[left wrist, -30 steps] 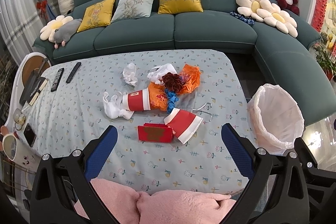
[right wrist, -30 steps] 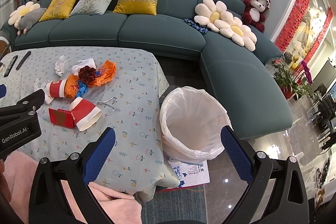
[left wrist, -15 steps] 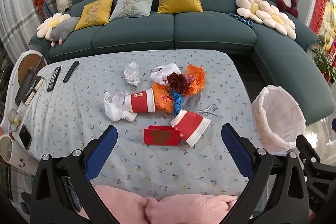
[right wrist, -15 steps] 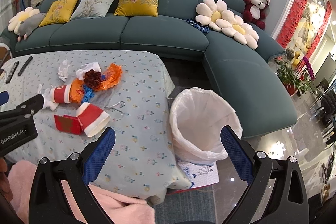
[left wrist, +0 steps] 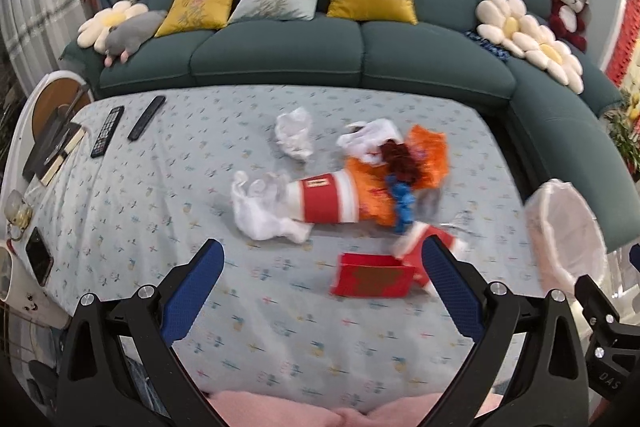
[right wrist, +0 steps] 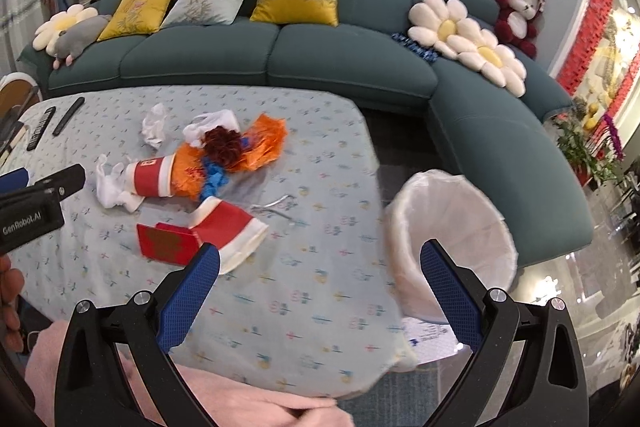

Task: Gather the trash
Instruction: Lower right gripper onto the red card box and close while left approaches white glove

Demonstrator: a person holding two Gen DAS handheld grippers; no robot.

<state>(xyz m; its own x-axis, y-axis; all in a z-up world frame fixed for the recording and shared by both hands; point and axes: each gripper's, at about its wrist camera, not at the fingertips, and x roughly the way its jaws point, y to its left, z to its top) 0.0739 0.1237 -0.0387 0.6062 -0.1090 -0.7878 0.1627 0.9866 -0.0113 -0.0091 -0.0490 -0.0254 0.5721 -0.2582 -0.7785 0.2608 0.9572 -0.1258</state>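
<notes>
at the far left of the table (left wrist: 120,211), two remote controls (left wrist: 107,137) lie side by side on the flowered cloth. the left gripper (left wrist: 322,291) hangs over the near edge with its blue fingers (left wrist: 192,291) spread wide and nothing between them. past it, in the middle of the table, sits the trash: a crumpled white tissue (left wrist: 294,133), a white wad (left wrist: 260,211) touching the base of a red paper cup (left wrist: 324,199) lying on its side, then orange wrapping (left wrist: 424,155) with a dark red clump (left wrist: 400,159) on top and a blue scrap (left wrist: 402,201) beside it. nearer, a flat red box (right wrist: 166,241) touches a second tipped red cup (right wrist: 230,227). the right gripper (right wrist: 320,287) is likewise wide open and holds nothing, over the table's right corner. right of the table, on the floor, stands a bin lined with a white bag (right wrist: 452,239), just beside the green sofa (right wrist: 344,67).
</notes>
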